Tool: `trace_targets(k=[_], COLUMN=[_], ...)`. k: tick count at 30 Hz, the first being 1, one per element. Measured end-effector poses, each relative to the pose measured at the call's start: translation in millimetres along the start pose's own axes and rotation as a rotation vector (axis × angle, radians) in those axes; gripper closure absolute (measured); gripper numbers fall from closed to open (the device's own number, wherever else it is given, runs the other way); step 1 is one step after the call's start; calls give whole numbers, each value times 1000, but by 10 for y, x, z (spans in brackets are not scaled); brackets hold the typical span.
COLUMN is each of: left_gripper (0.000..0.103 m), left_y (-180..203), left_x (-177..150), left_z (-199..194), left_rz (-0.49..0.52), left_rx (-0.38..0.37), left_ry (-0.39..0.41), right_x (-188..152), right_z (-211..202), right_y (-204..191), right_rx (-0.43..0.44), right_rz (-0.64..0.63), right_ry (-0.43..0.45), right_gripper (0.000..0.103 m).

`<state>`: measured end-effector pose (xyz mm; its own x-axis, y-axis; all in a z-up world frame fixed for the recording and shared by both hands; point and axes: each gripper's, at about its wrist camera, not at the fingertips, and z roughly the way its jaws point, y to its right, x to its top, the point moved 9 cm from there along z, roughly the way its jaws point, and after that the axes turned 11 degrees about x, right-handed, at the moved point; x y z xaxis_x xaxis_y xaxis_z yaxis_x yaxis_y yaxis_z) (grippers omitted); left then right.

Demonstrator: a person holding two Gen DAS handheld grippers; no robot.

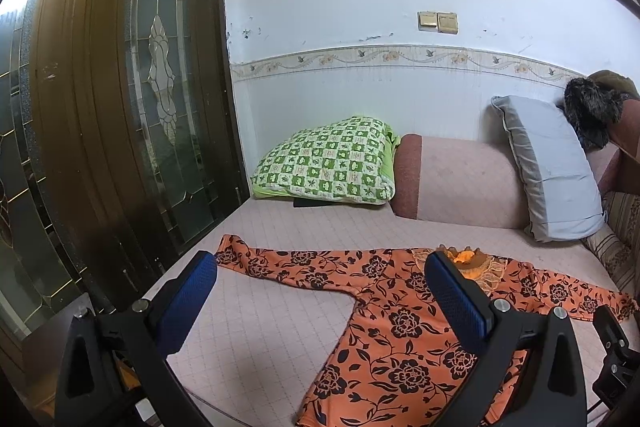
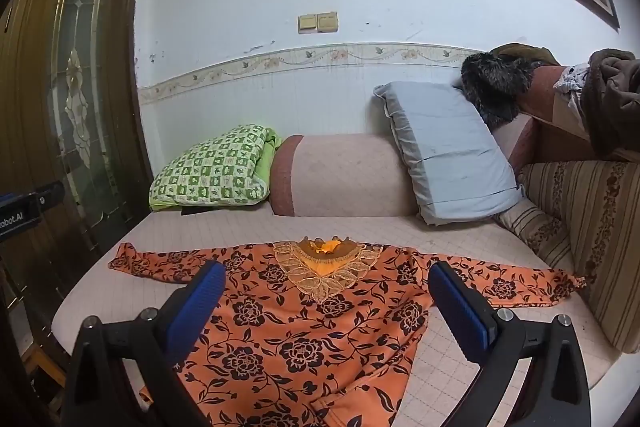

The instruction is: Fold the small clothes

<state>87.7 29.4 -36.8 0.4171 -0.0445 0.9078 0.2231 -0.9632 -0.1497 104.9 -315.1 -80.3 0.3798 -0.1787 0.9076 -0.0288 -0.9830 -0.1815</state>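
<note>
"obot.AI" lettering on left gripper [image 2: 24, 211]

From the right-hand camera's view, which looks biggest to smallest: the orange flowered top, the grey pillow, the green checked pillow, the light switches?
1. Orange flowered top, though it lies nearest the camera, which enlarges it.
2. Grey pillow.
3. Green checked pillow, fairly close to the grey one in size.
4. Light switches, clearly smallest and farthest.

Matt printed cloth shirt [image 2: 304, 327] on quilted fabric mattress [image 2: 248, 231]; ribbed blue rubber pads [image 2: 198, 307]; glossy dark wooden door [image 1: 100, 99].
</note>
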Motion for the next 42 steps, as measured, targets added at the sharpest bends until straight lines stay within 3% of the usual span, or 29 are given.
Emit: trace_targets(k=[27, 42], left_gripper=[0, 0], left_y=[379, 774], left_x=[-141, -172], left_z=[246, 368], left_rz=[63, 109], left_rx=[-7, -30], left_ry=[-45, -58], right_x=[-188, -283], right_z=[295, 434], right_y=[435, 803], right_rx=[-31, -62], right_rz=[82, 139], right_ry=[-56, -74], right_gripper=[1, 1])
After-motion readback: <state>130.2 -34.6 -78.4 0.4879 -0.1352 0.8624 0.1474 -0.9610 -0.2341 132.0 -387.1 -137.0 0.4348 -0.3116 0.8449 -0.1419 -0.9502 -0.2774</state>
